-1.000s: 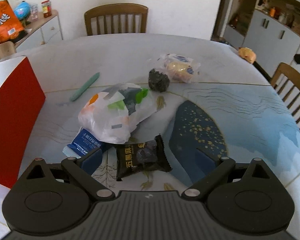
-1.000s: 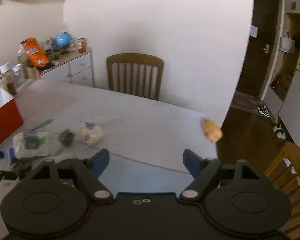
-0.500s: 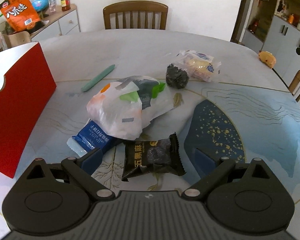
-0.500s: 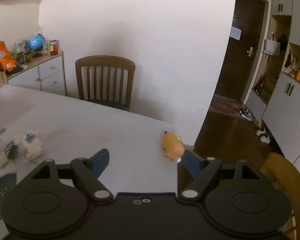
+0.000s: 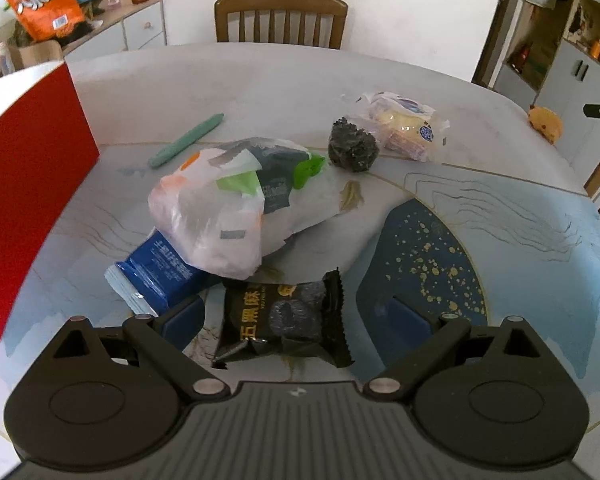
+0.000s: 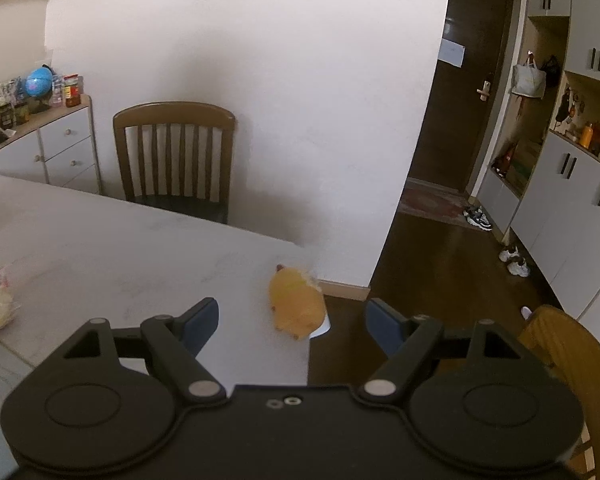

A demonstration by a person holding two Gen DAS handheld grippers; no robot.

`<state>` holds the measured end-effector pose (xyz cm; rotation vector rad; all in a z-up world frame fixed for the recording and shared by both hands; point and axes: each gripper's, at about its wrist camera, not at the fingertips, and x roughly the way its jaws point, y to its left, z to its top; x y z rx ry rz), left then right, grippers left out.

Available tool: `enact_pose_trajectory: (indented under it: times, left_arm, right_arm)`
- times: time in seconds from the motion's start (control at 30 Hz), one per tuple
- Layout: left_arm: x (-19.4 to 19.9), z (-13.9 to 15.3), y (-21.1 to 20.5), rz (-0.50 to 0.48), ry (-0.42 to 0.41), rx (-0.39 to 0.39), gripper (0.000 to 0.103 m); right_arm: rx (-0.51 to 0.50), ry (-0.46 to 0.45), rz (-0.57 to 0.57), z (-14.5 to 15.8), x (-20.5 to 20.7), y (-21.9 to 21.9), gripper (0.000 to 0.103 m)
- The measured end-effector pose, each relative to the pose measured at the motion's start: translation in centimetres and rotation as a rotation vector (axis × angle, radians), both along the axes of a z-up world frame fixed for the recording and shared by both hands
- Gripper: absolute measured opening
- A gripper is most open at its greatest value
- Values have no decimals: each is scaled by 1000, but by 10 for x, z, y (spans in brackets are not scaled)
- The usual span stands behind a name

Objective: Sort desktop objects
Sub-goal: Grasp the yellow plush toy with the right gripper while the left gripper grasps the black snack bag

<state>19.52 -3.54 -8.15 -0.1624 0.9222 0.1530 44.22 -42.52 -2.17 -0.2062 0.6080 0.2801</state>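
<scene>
Snack packet (image 5: 284, 322) lies between the spread left tongs (image 5: 298, 316), untouched.

place: home dining room | cues: dining table (image 5: 260, 80), wooden chair (image 6: 174, 160), shoes (image 6: 514, 264) by door (image 6: 466, 92)

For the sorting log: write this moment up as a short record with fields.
left tongs: open, a black snack packet on the table between the tips, not gripped
right tongs: open, empty, pointed at the orange plush toy
orange plush toy: at the table edge
red box: on the table, left
pile: white plastic bag lying on a blue packet
also on the table: green pen, dark scrubber, wrapped bread
</scene>
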Motion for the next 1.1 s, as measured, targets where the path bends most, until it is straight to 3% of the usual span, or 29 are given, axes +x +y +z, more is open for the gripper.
enact_pose_trajectory:
  times: [0.53, 1.1]
  left_arm:
    - [7, -12, 0, 38, -10, -28, 98]
    - [3, -19, -10, 21, -49, 47, 97]
  right_arm:
    - [-1, 51, 40, -33, 63, 0, 81]
    - [-15, 129, 73, -61, 98, 11, 80]
